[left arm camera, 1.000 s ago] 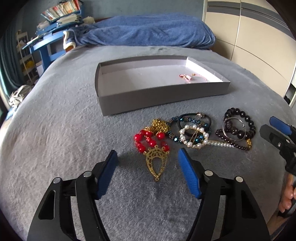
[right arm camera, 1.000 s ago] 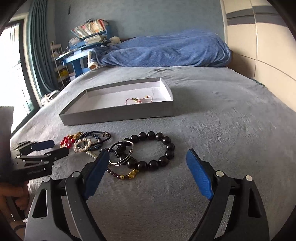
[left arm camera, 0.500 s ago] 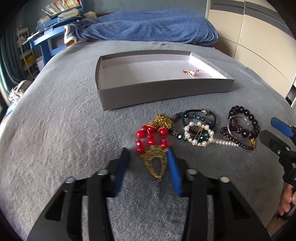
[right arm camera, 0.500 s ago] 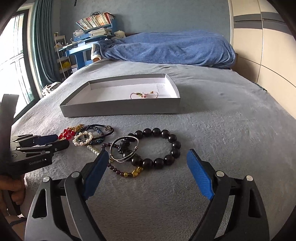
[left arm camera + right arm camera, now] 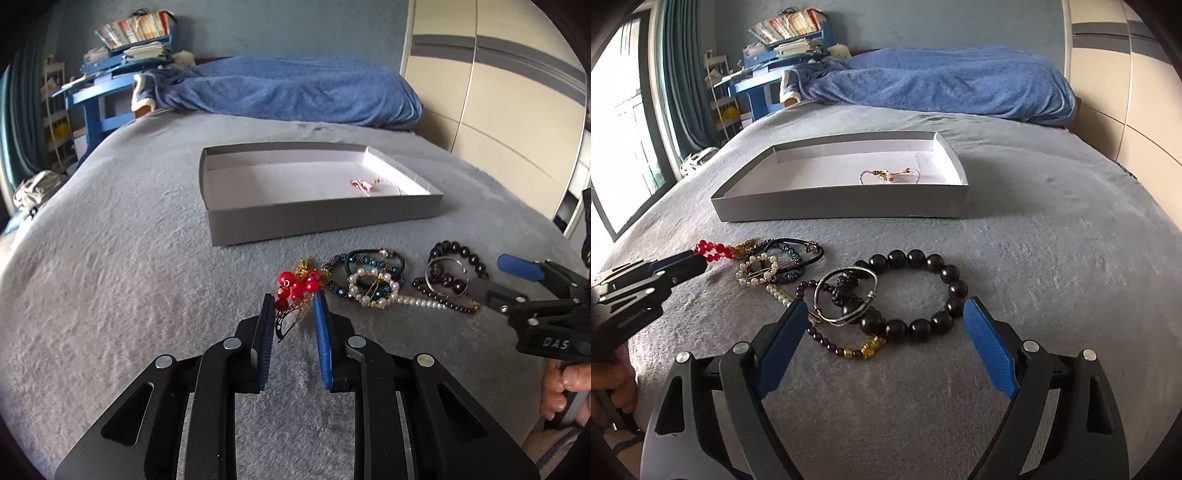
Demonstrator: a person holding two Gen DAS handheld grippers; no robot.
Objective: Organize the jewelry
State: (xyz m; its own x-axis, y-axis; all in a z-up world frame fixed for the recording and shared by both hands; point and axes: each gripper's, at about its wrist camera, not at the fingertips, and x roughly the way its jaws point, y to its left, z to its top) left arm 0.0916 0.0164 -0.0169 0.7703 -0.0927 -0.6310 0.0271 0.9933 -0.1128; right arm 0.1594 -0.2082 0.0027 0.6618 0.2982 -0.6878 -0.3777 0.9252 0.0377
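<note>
While its jaws are closing, the left gripper (image 5: pixel 294 317) has the red-bead pendant (image 5: pixel 295 291) between its pads, at 6 o'clock from the grey tray (image 5: pixel 317 219); bracelets (image 5: pixel 908 291) lie at 3 o'clock of it; the right gripper (image 5: pixel 884 334) gapes empty above them.

We see a bed with a grey plush cover (image 5: pixel 1052 258) carrying a shallow grey cardboard tray (image 5: pixel 842 206), a rumpled blue blanket (image 5: pixel 942 81), and a cluster of beaded bracelets (image 5: pixel 912 291).
</note>
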